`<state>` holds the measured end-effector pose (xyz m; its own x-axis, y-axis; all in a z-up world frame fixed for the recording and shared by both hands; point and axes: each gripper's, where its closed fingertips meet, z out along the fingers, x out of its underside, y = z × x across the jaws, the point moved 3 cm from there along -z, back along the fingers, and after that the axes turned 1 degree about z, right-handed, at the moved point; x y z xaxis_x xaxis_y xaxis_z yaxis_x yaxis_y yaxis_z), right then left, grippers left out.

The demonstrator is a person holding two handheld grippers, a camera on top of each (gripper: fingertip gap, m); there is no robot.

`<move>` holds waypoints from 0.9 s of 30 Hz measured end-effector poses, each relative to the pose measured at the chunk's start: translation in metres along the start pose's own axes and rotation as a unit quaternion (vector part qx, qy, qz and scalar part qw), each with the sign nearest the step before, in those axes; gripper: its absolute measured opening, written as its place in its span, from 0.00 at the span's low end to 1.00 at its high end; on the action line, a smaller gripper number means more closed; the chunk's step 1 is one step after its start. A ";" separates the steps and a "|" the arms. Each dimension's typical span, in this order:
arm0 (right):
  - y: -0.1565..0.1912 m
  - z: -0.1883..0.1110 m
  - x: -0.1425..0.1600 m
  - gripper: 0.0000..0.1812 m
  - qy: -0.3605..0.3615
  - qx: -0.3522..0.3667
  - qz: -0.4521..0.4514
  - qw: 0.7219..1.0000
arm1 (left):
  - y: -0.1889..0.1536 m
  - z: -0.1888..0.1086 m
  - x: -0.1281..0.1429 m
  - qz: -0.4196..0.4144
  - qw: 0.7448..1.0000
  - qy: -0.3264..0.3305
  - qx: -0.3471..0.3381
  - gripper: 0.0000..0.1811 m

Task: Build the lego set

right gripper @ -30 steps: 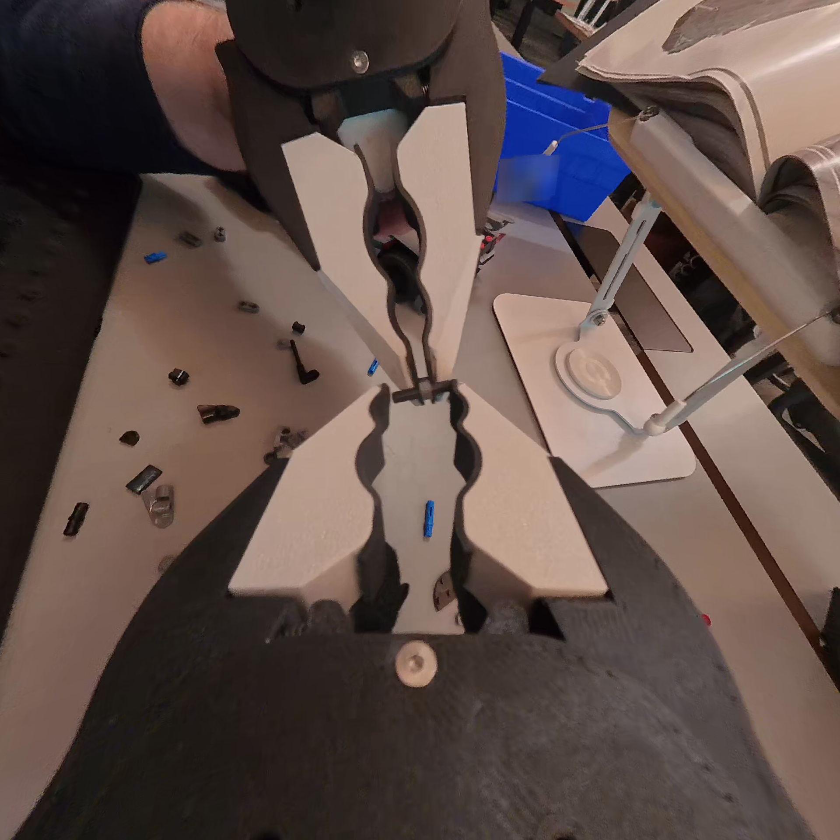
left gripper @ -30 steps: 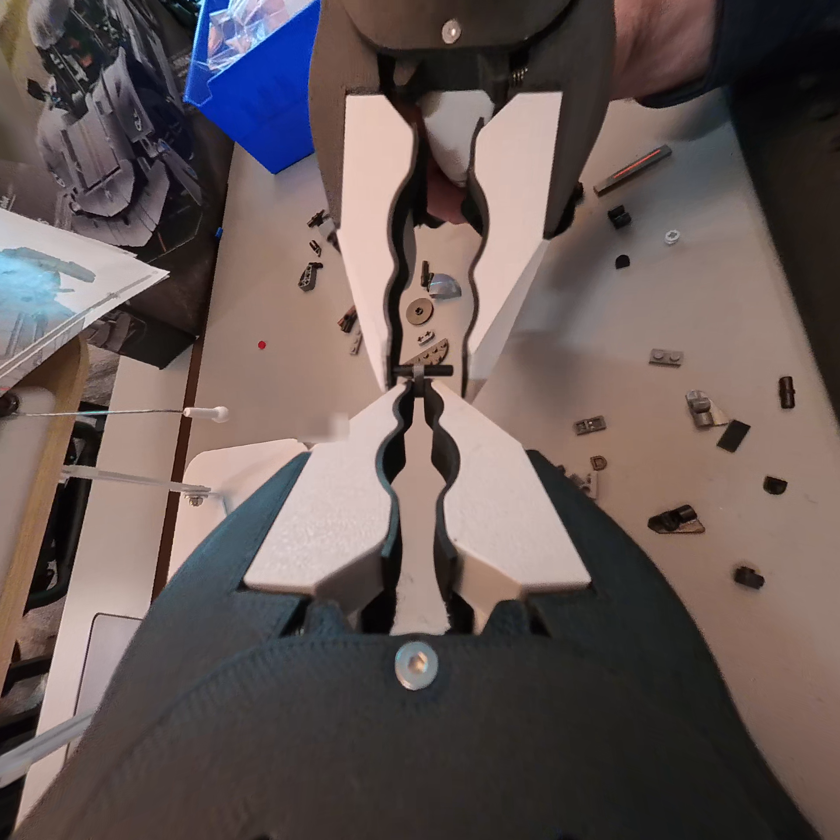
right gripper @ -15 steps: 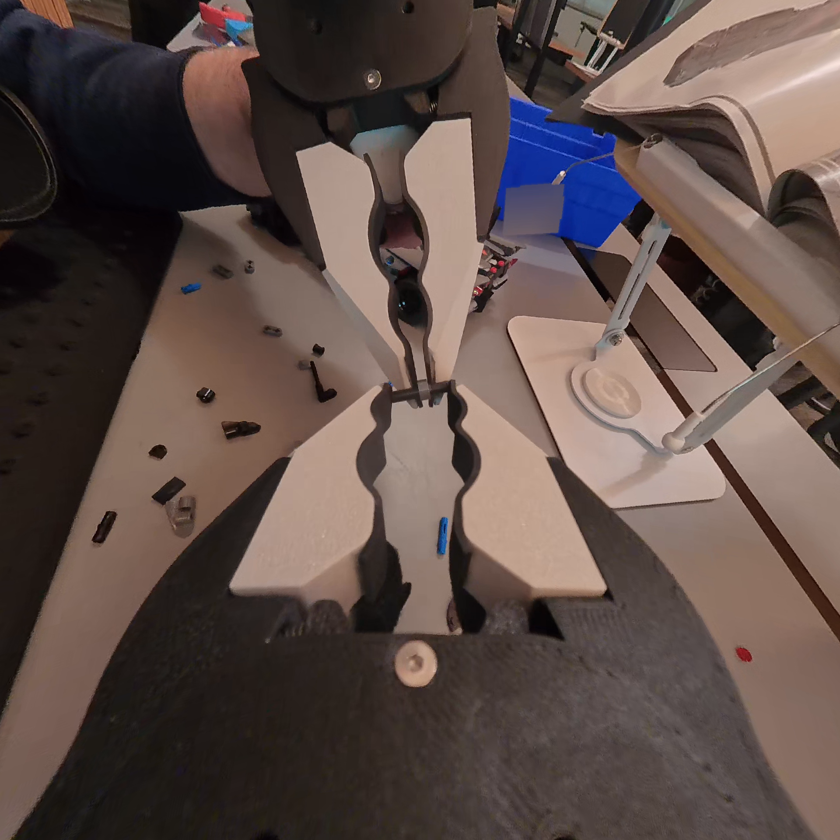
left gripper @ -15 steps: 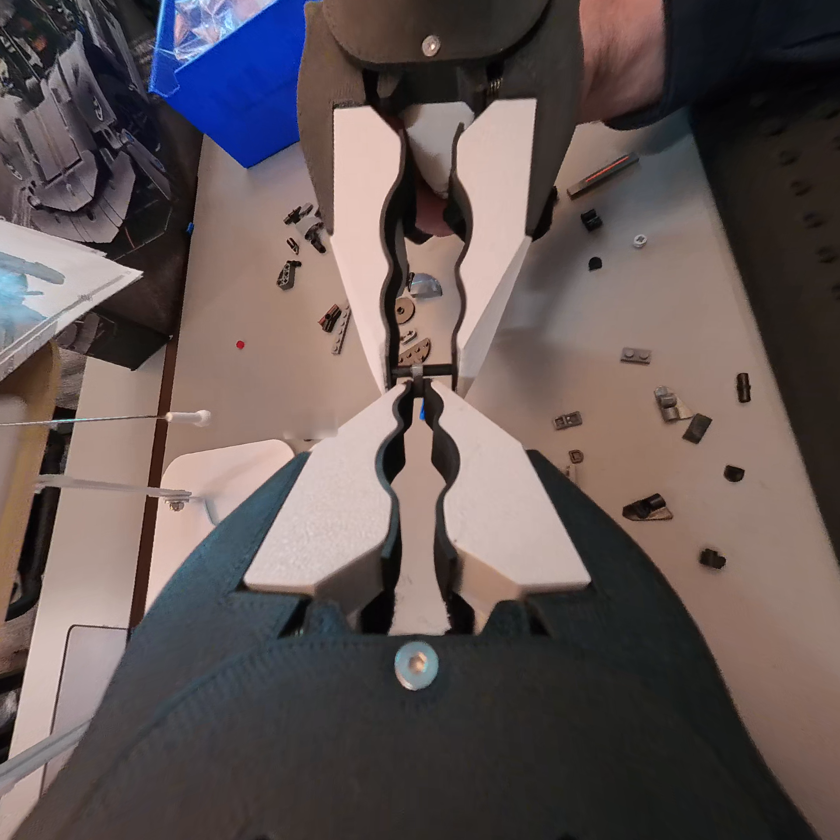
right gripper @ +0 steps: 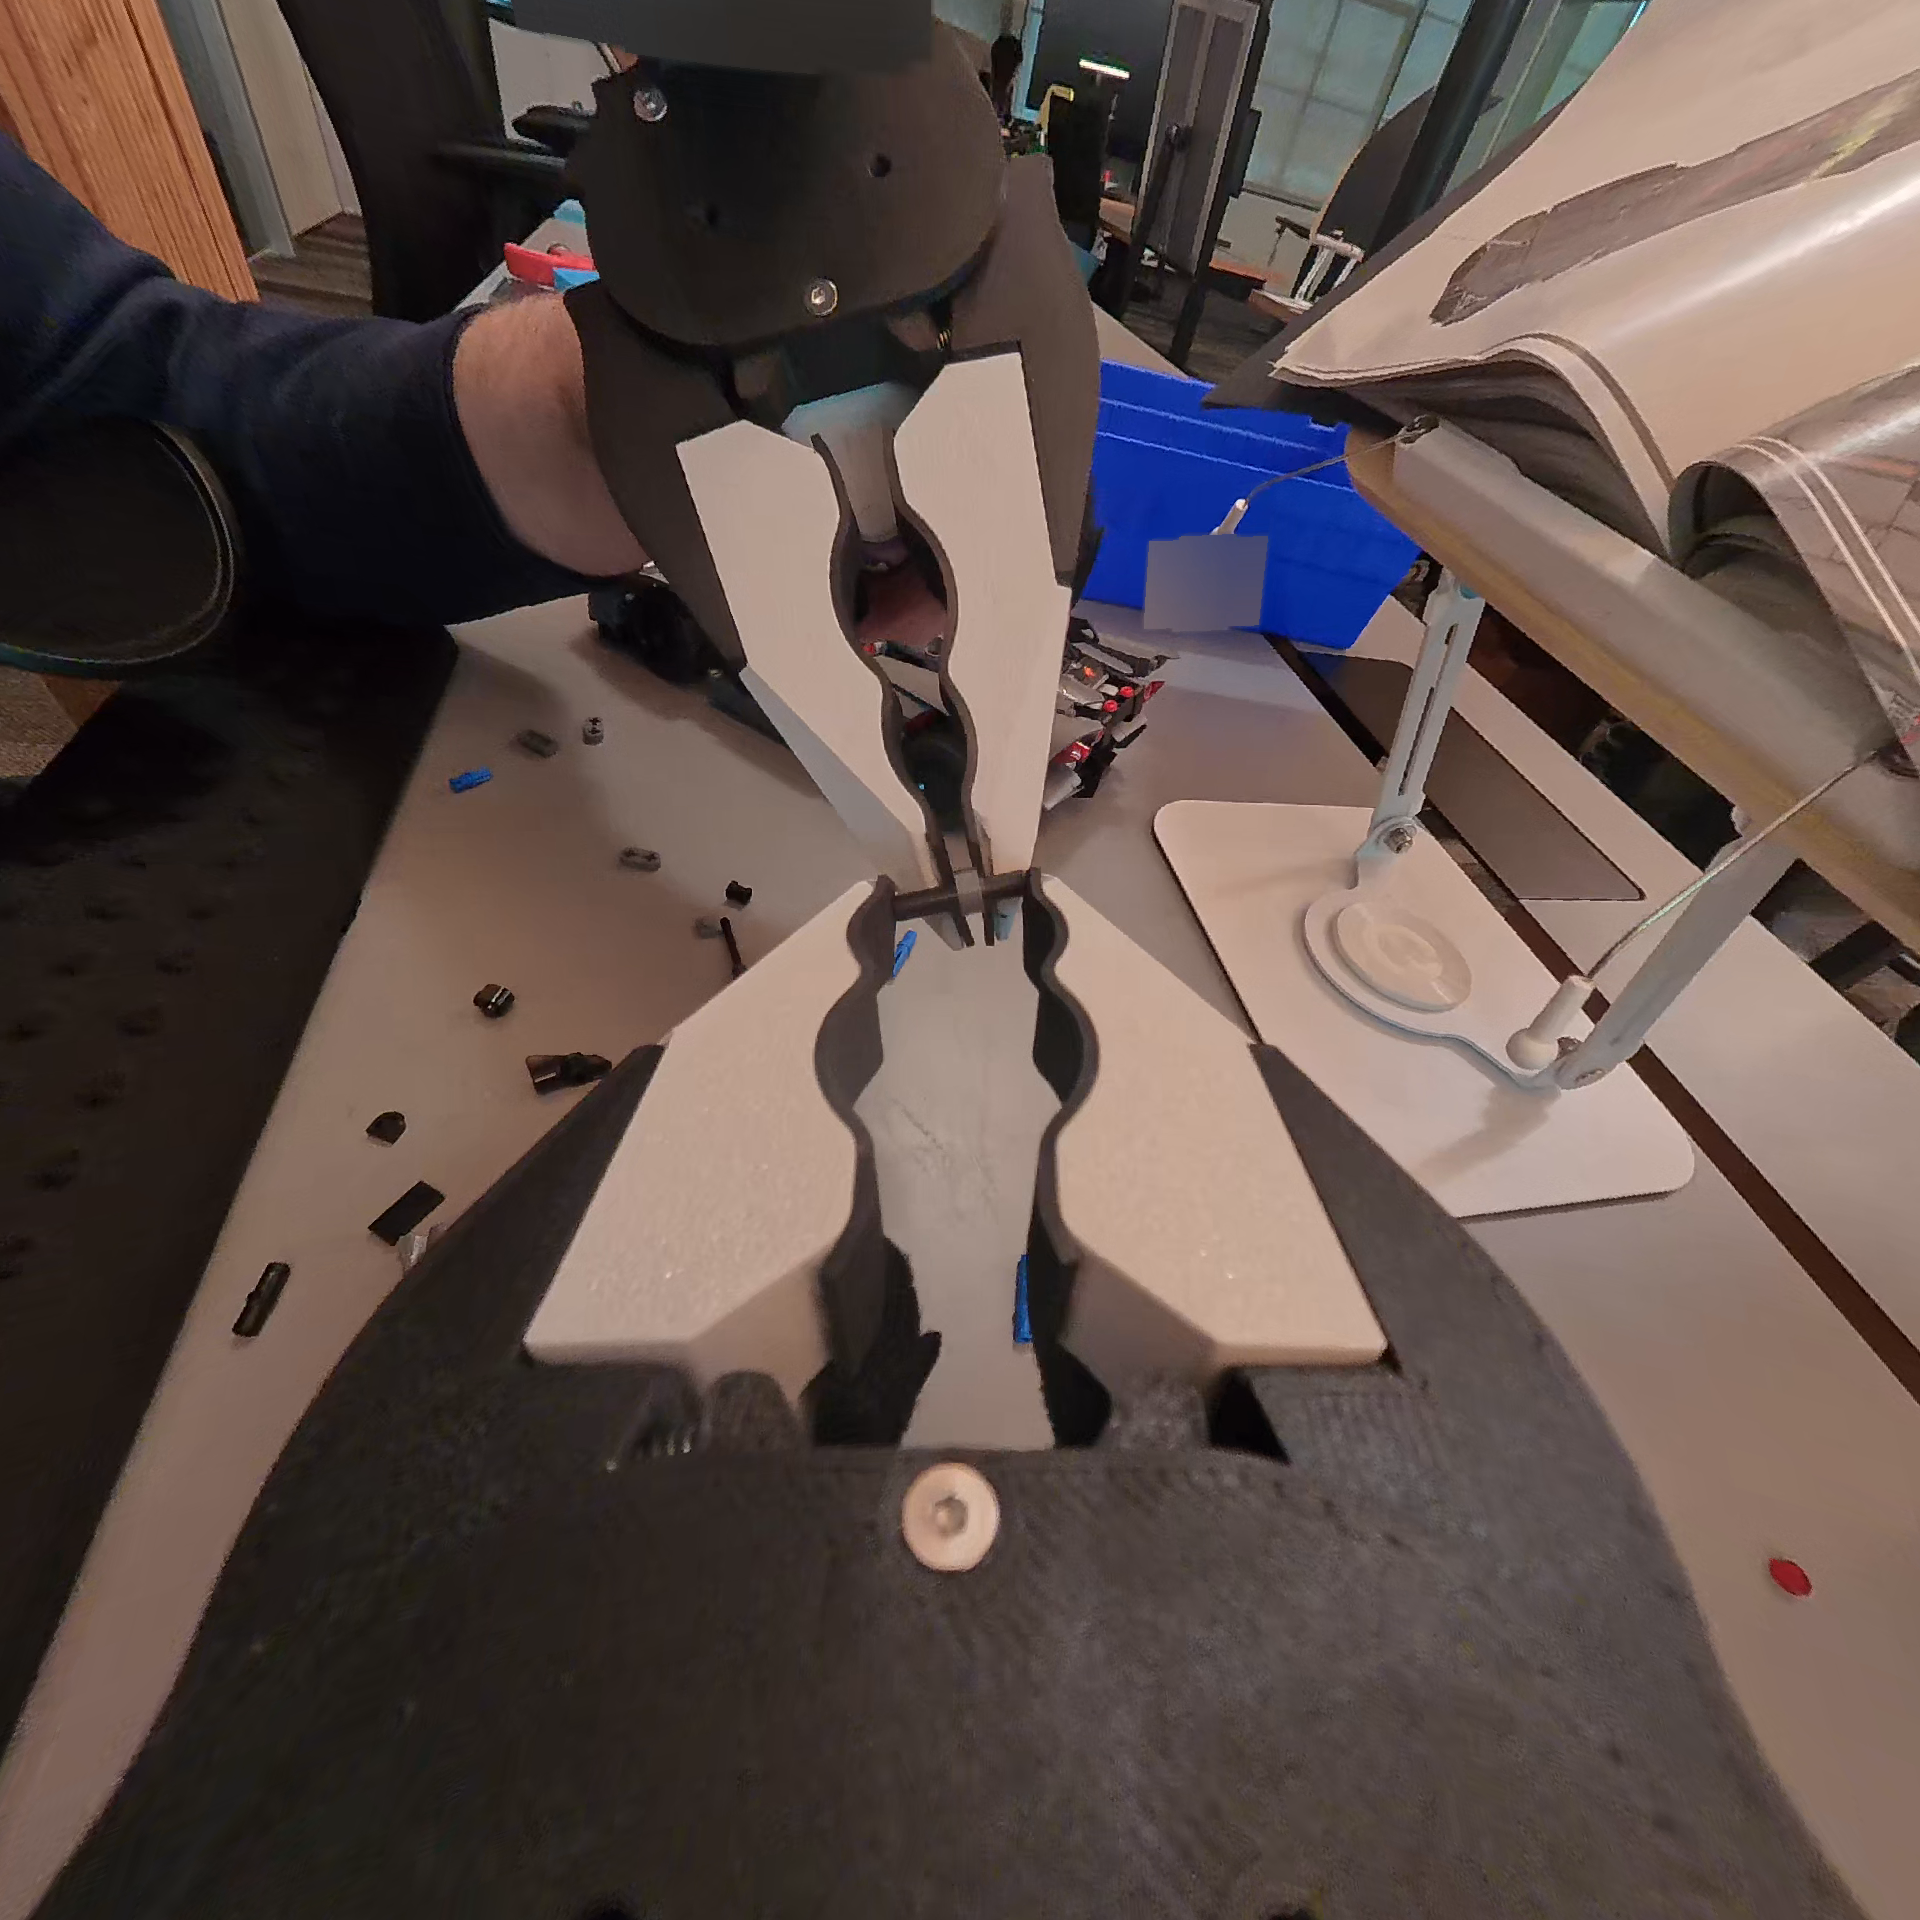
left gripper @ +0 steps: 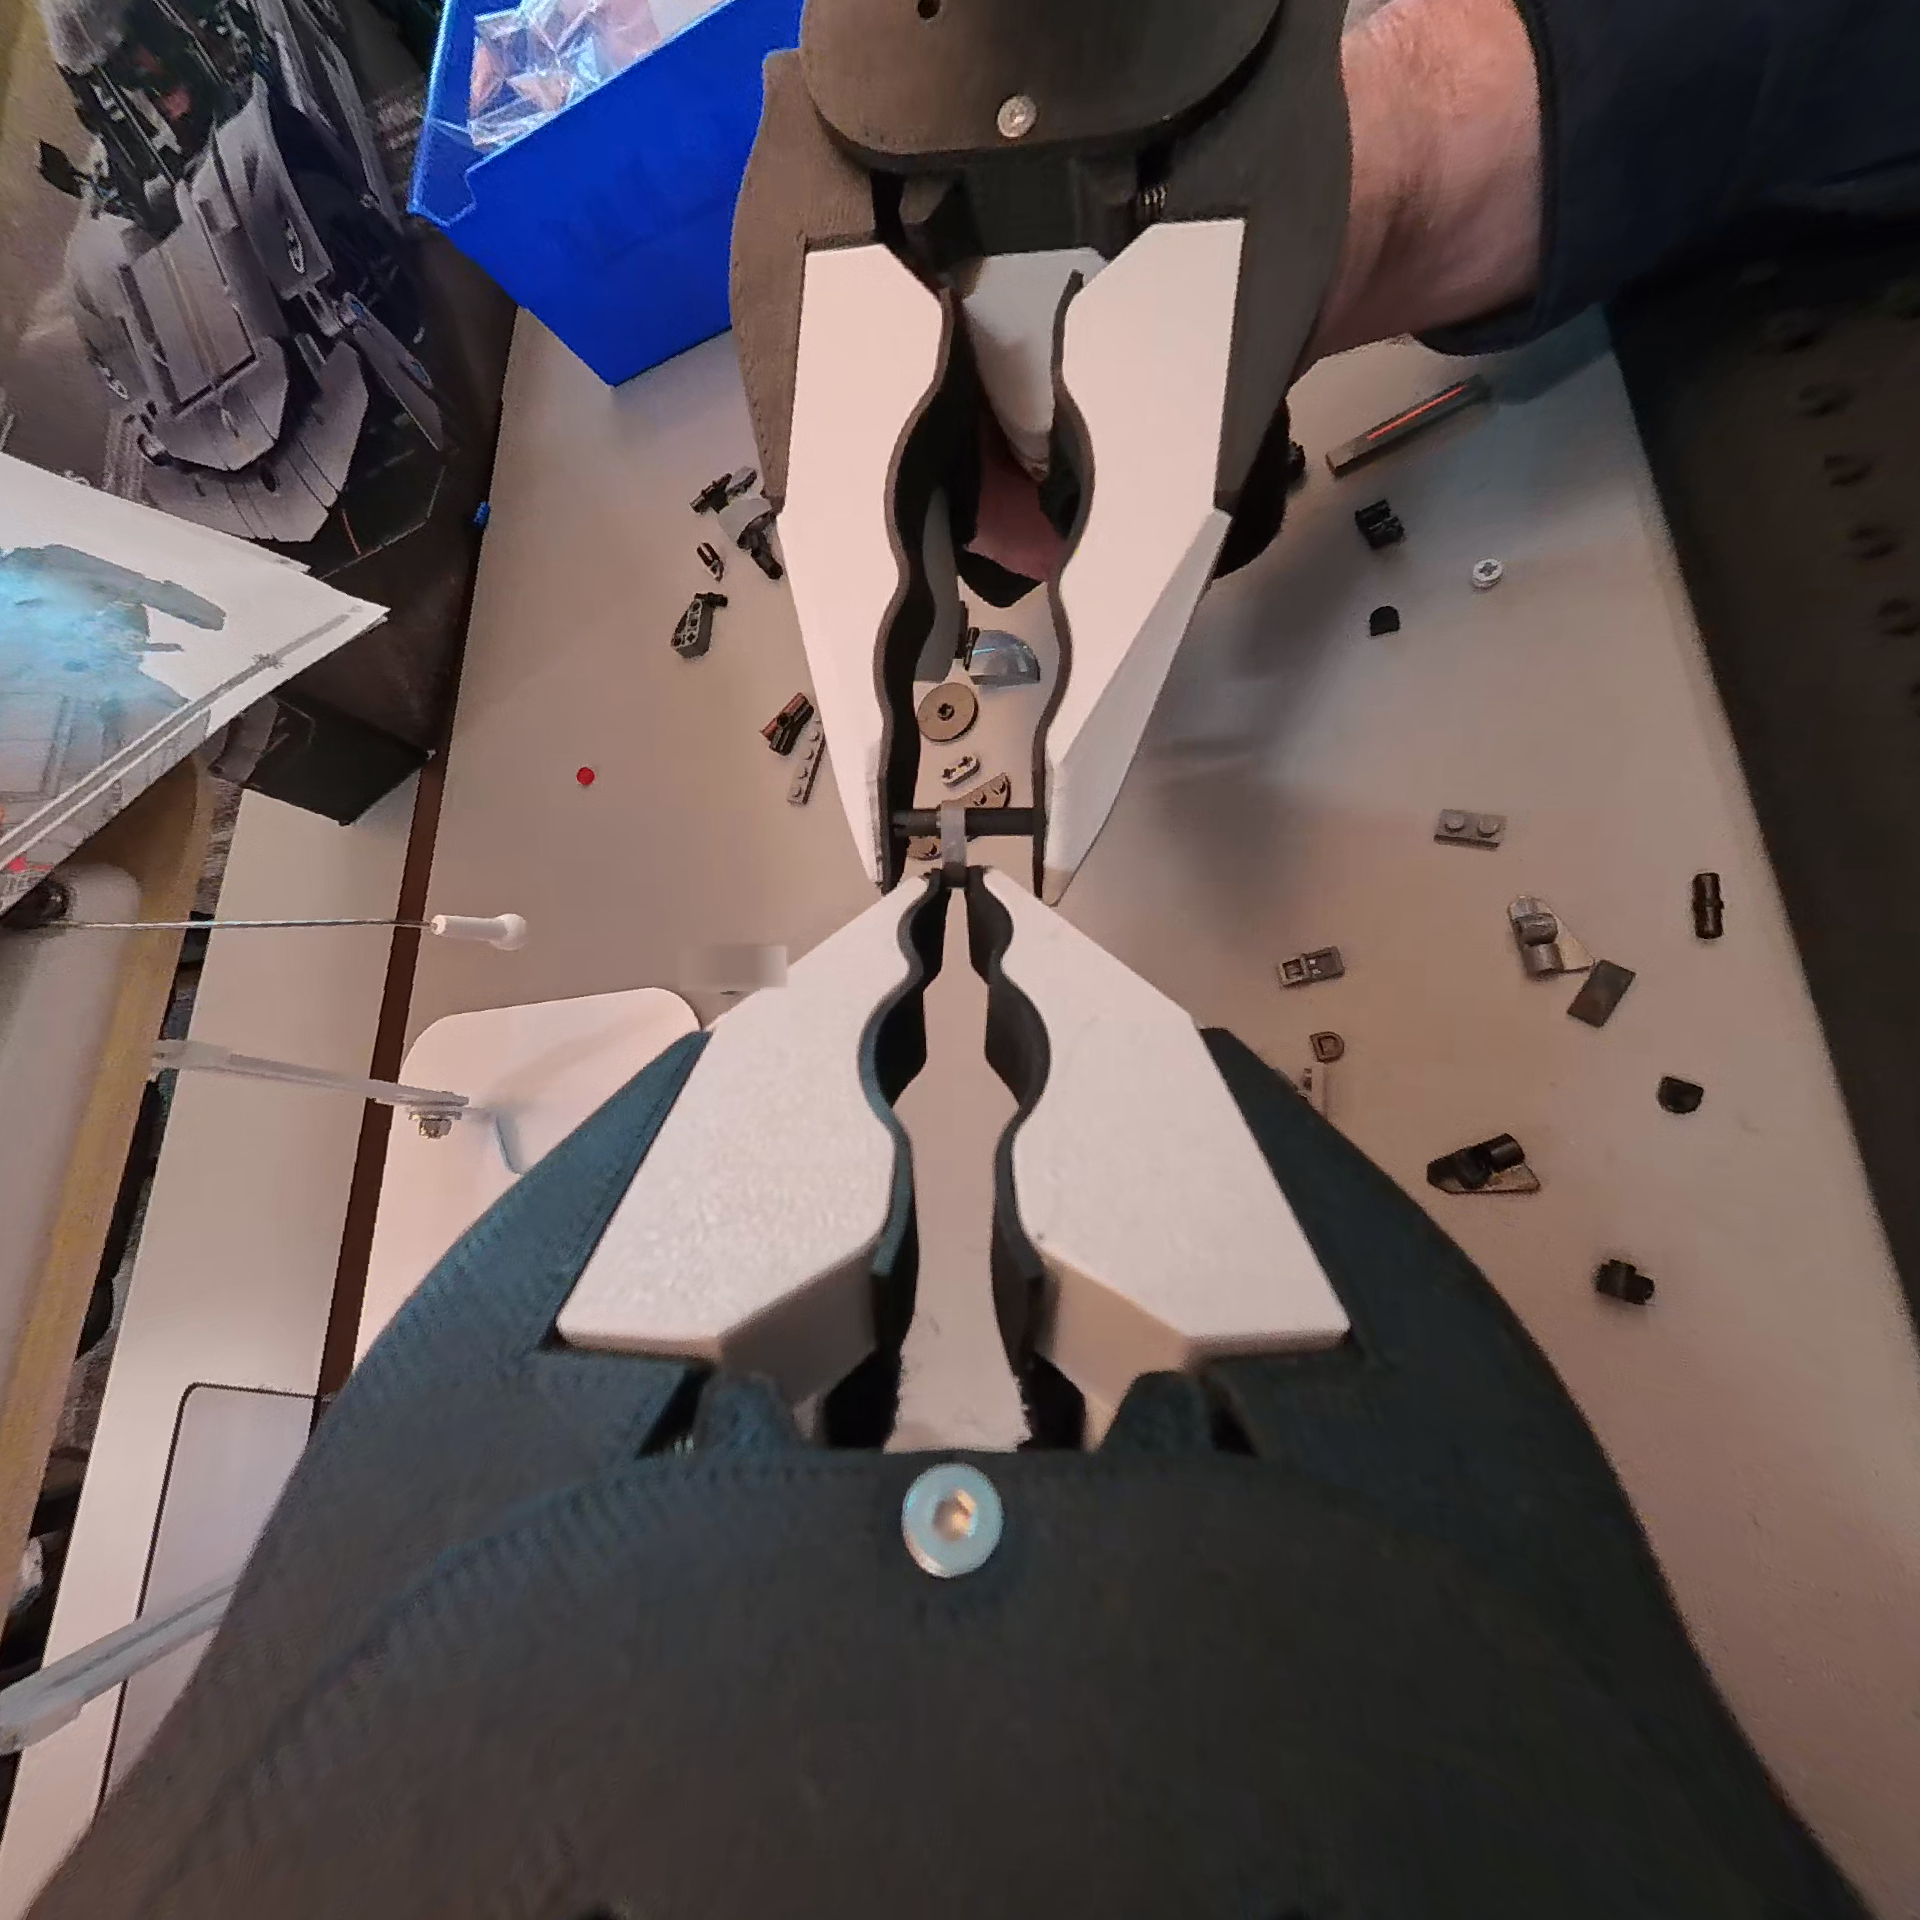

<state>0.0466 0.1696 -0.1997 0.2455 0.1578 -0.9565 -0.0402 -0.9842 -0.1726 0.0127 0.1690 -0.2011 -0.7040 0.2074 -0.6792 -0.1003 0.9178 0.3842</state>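
Currently, at the far left of the left wrist view, the box (left gripper: 208, 260) and the booklet (left gripper: 125, 686) are being cut off by the frame edge, and the bin (left gripper: 582, 208) beside them is showing only one corner. Further right, loose pieces (left gripper: 790, 727) are lying scattered on the table (left gripper: 644, 582); several are partly hidden behind the right gripper's fingers (left gripper: 852, 540) and are too small to identify.

At centre, the two grippers are meeting tip to tip above the table. The left gripper (left gripper: 953, 883) is closing narrowly on a grey connector (left gripper: 956, 836). The connector is sitting on a black axle (left gripper: 997, 821). The right gripper (left gripper: 961, 821) is gripping that axle endwise, one tip at each end, with the jaws at a moderate gap. How far the connector is seated on the axle cannot be made out.

In the right wrist view, the same axle (right gripper: 925, 902) is spanning the right gripper (right gripper: 956, 904), and the left gripper (right gripper: 968, 914) is pinching the connector (right gripper: 971, 899) from above. A partly built model (right gripper: 1101, 696) is sitting behind the left gripper, mostly hidden. A blue pin (right gripper: 1021, 1299) is half concealed by a finger. At far right, the stand (right gripper: 1423, 966) is holding the booklet (right gripper: 1662, 270), cut off at the edge.
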 end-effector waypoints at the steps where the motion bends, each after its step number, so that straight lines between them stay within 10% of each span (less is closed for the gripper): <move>1: 0.000 0.000 0.000 0.12 0.001 0.001 -0.001 1.000 | 0.000 0.000 0.000 -0.001 1.000 0.000 0.001 0.00; 27: -0.006 -0.004 -0.013 0.12 -0.031 0.022 0.009 0.999 | 0.010 -0.010 0.002 -0.025 0.999 -0.029 -0.006 0.00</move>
<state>0.0472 0.1730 -0.1857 0.1844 0.1466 -0.9719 -0.0869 -0.9825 -0.1647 0.0034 0.1755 -0.1923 -0.6562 0.1809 -0.7326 -0.1423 0.9238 0.3556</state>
